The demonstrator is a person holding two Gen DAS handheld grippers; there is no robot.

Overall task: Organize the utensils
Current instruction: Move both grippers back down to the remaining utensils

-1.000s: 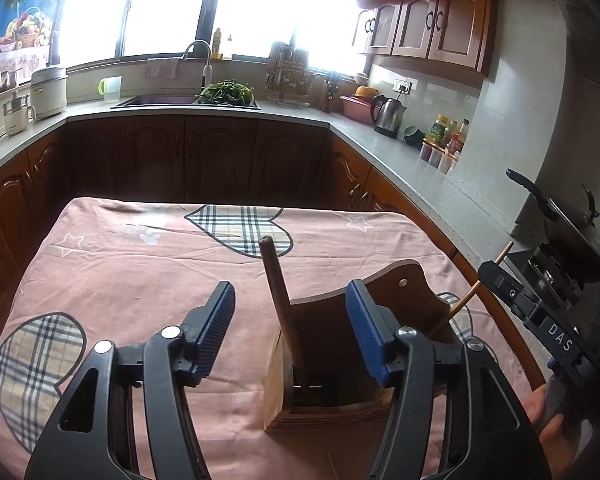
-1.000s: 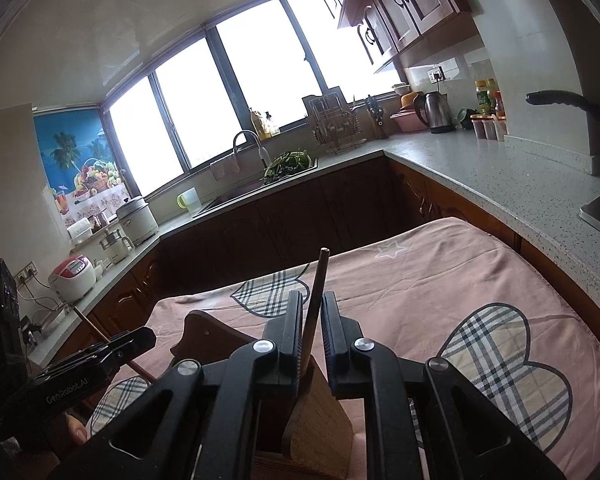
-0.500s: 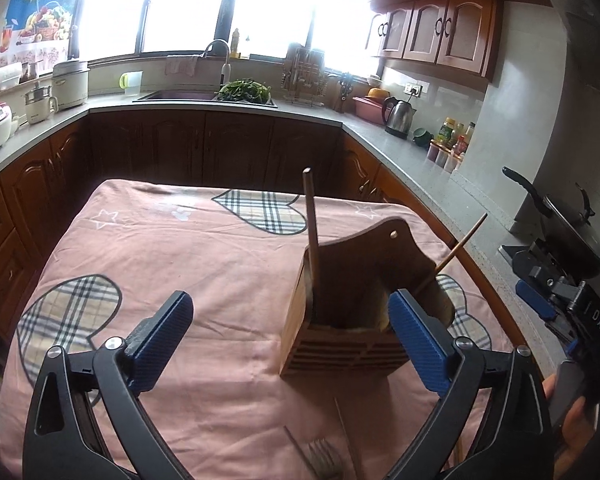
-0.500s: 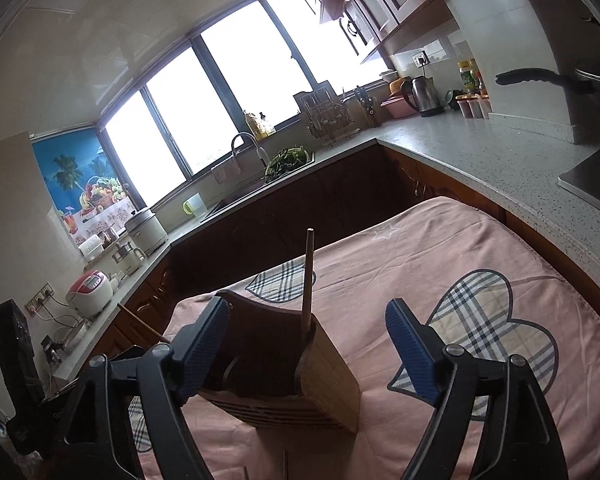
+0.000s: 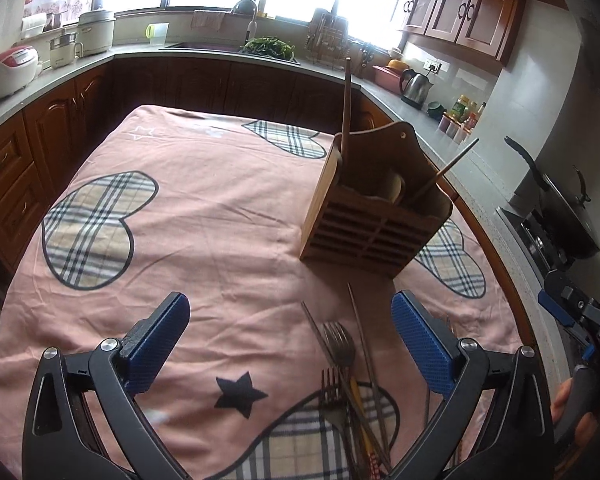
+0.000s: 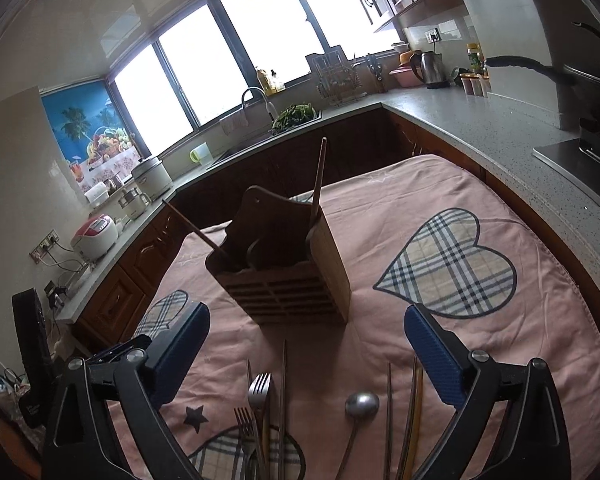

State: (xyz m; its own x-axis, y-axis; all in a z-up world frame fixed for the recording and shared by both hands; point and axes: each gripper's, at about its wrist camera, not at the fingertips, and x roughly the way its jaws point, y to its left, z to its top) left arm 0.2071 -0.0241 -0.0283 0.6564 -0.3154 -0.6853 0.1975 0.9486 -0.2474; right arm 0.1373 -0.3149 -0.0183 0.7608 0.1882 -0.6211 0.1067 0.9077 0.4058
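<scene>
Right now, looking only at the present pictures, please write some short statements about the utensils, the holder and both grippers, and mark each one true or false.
1. The slatted wooden utensil holder stands upright on the pink cloth with plaid hearts. True.
2. The right hand-held gripper is shut on a chopstick. False: its jaws are wide apart and hold nothing.
3. A long dark wooden stick stands in the holder. True.
4. The round-bowled metal spoon is inside the holder. False: it lies on the cloth in front of it.
5. The left hand-held gripper is open. True.
6. The silver metal fork lies on the grey countertop. False: it lies on the cloth.
</scene>
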